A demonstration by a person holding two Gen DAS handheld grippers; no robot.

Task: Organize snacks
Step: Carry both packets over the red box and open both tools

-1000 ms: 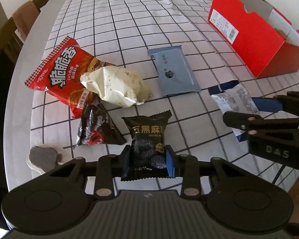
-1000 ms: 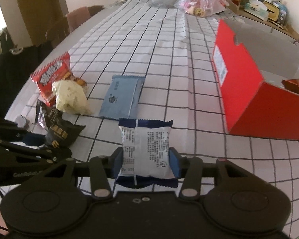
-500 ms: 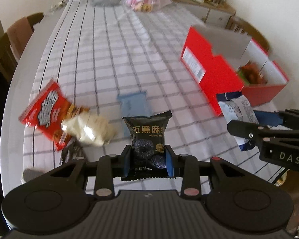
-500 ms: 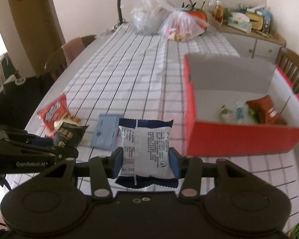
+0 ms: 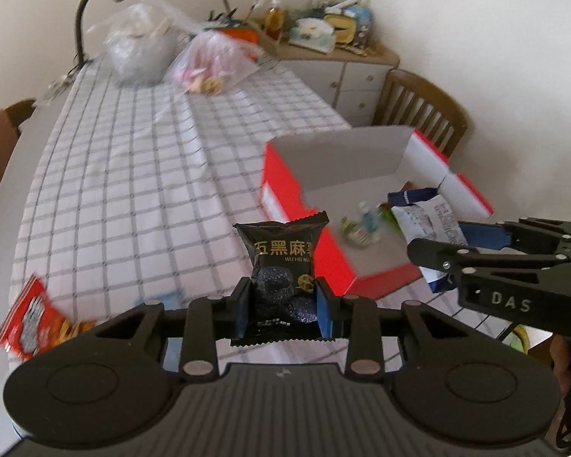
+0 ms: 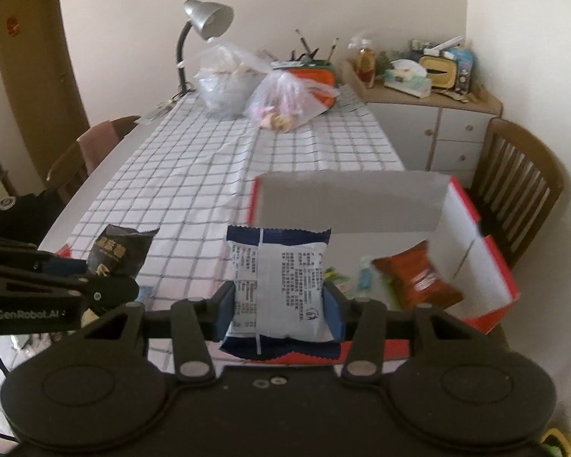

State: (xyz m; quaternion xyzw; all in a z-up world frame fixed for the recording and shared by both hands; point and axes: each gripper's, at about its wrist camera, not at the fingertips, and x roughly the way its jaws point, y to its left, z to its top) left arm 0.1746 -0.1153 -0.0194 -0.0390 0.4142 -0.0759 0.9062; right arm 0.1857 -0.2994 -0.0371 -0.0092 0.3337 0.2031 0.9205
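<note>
Both grippers lifted off the table toward the red box (image 5: 323,255) | left gripper (image 5: 283,304) clamps black sesame snack pack (image 5: 283,262) | right gripper (image 6: 278,304) clamps blue-white snack pack (image 6: 279,285) | in box: a few packs, incl. red-brown pouch (image 6: 418,274) | left on table: red chip bag (image 5: 30,320) at least.

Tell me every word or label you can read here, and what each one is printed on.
"五黑麻" with "WU HEI" beneath: black snack packet in the left claw.
"DAS": side of the right claw.
"GenRobot.AI": side of the left claw, in the right wrist view.
Small print on the white-and-blue packet in the right claw: too small to read.
Red chip bag lettering: blurred.
</note>
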